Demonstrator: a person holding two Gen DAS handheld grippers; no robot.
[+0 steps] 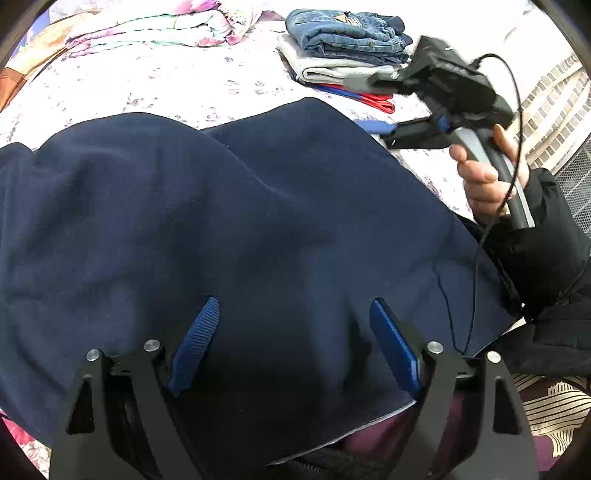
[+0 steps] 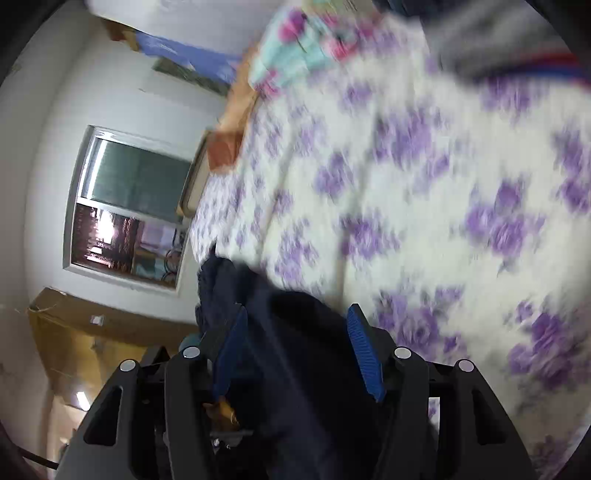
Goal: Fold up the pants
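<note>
The navy pants lie spread over the floral bedsheet, and every place below is given relative to them. Only the left wrist view shows the pile of folded clothes beyond the far edge of the pants, with jeans on top of grey, red and blue layers; a patch on the jeans is too small to read. That view also shows a crumpled floral quilt farther back on the bed and the person's right hand gripping the handle of the right gripper, lifted off the far right corner of the pants. Only the right wrist view, which is blurred, shows a window in the white wall and a cardboard box beneath it, both off to the side of the dark fabric. No readable writing appears in either view. The left gripper hovers directly over the near part of the pants with its blue pads spread wide and nothing pinched between them. In its own view the right gripper's blue fingers stand parted, and a fold of the pants lies loosely in the gap, unclamped.
</note>
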